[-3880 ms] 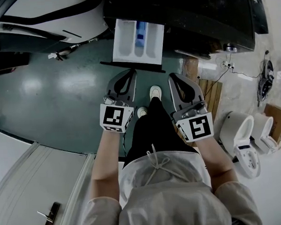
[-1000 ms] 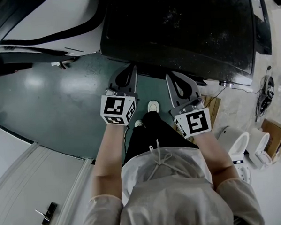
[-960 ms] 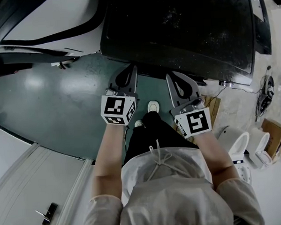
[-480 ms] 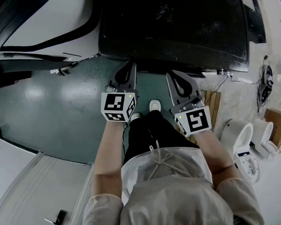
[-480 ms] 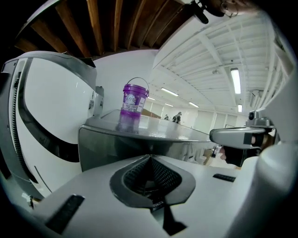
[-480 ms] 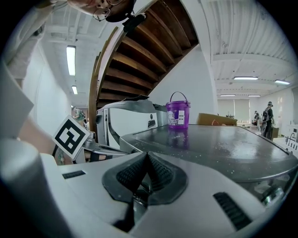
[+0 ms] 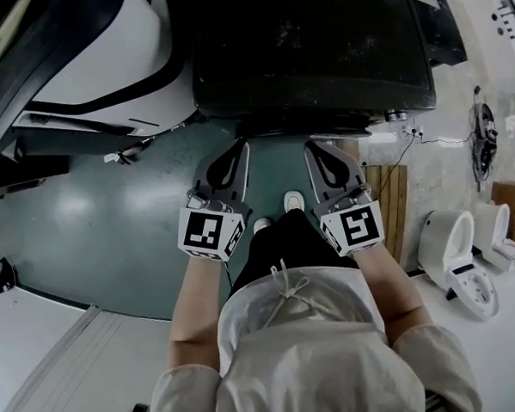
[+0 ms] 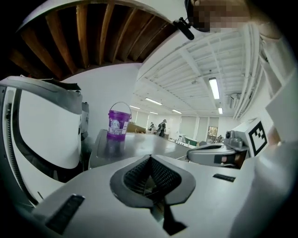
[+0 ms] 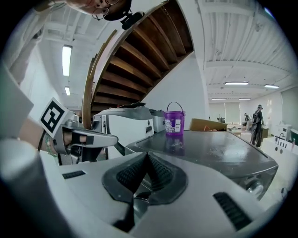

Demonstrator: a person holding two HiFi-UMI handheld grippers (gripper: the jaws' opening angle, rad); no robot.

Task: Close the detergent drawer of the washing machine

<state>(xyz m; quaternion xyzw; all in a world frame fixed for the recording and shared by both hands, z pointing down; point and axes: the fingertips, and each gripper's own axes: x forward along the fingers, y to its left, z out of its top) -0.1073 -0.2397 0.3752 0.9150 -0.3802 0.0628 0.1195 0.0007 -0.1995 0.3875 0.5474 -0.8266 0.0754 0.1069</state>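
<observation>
Both pairs of jaws are pressed together with nothing between them; the left gripper (image 7: 236, 146) and right gripper (image 7: 311, 146) point side by side at the front edge of the dark washing machine (image 7: 310, 52), tips just short of it. No detergent drawer juts from that front in the head view, so it seems already pushed in, lying straight ahead with neither gripper clearly nearer. A purple bucket (image 9: 173, 122) stands on the machine's top surface, with green floor (image 7: 103, 209) below and toilets (image 7: 454, 251) to the right.
</observation>
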